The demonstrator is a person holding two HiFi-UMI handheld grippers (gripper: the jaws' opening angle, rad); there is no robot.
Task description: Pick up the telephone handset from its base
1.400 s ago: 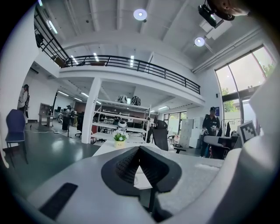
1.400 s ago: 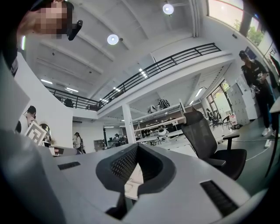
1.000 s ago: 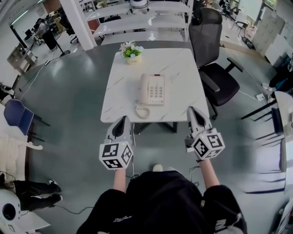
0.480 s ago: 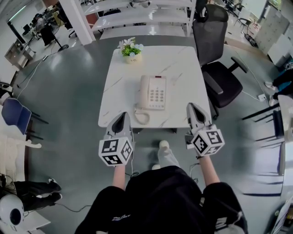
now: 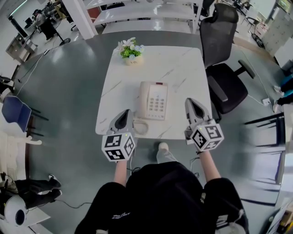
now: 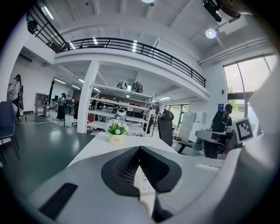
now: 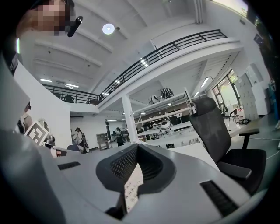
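A cream telephone (image 5: pixel 154 100) lies on the white marble table (image 5: pixel 183 68), its handset (image 5: pixel 145 99) resting on the base's left side. A coiled cord (image 5: pixel 139 127) hangs in a loop at the near table edge. My left gripper (image 5: pixel 124 114) is shut and empty, its tip over the near edge just left of the cord. My right gripper (image 5: pixel 191 103) looks shut and empty over the table to the right of the phone. In the left gripper view the keypad (image 6: pixel 143 180) shows in the slit below the closed jaws. The right gripper view shows the keypad (image 7: pixel 130 187) the same way.
A small flower pot (image 5: pixel 131 51) stands at the table's far left corner. A black office chair (image 5: pixel 223 59) is beside the table on the right, a blue chair (image 5: pixel 15 114) far left. White shelving (image 5: pixel 146 13) runs behind. The person's foot (image 5: pixel 163 147) is under the near edge.
Both grippers have moved forward, from short of the table to over its near edge on either side of the phone. Both stay shut. The phone has not moved.
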